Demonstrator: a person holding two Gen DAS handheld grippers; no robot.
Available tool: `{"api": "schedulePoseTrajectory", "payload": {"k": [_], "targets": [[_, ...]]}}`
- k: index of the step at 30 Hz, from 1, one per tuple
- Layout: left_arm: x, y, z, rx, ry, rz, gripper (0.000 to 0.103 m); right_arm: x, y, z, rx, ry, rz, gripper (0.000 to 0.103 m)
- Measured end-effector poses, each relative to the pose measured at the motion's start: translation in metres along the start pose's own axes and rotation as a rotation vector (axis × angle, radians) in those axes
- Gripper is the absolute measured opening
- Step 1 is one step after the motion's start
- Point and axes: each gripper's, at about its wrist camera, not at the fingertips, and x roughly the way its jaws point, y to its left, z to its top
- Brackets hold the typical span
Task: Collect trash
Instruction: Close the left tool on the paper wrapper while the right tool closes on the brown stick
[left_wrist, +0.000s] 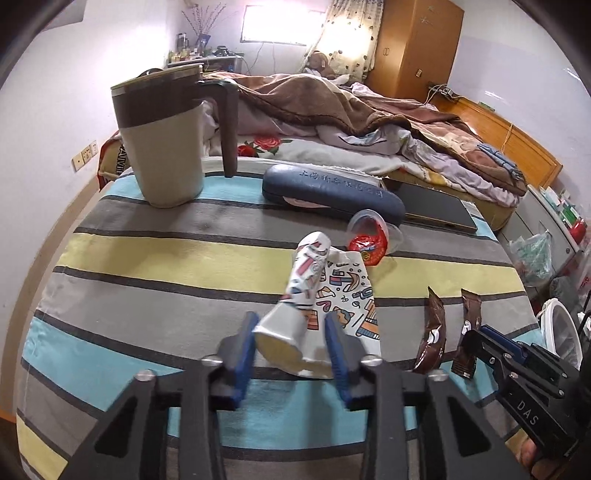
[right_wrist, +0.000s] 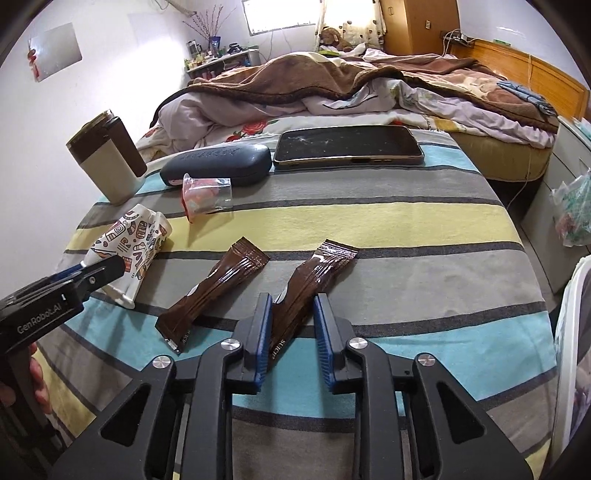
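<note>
A crushed paper cup (left_wrist: 314, 295) with a colourful print lies on the striped cloth; it also shows in the right wrist view (right_wrist: 129, 243). My left gripper (left_wrist: 290, 325) is open, its blue pads on either side of the cup's base. Two brown snack wrappers lie side by side (right_wrist: 218, 291) (right_wrist: 314, 273). My right gripper (right_wrist: 290, 306) is open around the near end of the right wrapper. A clear plastic cup with a red lid (left_wrist: 373, 236) lies on its side beyond the paper cup.
A beige and brown jug (left_wrist: 162, 136) stands at the far left. A dark blue glasses case (left_wrist: 332, 192) and a tablet (right_wrist: 349, 147) lie along the far edge. A bed with blankets (right_wrist: 332, 81) is behind; a plastic bag (right_wrist: 572, 206) hangs right.
</note>
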Motion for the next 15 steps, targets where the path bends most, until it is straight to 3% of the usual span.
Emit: {"api": "schedulePoseTrajectory", "payload": {"k": [7,15], "targets": [[-0.002,-0.007,-0.002,0.018,-0.011,-0.006,0.021,-0.004,-0.004,-0.001,0.016,-0.018,0.005,0.013],[-0.015,-0.019,-0.01,0.043,-0.038,-0.006,0.021,-0.012,-0.008,-0.006,0.022,-0.035,0.023,0.01]]}}
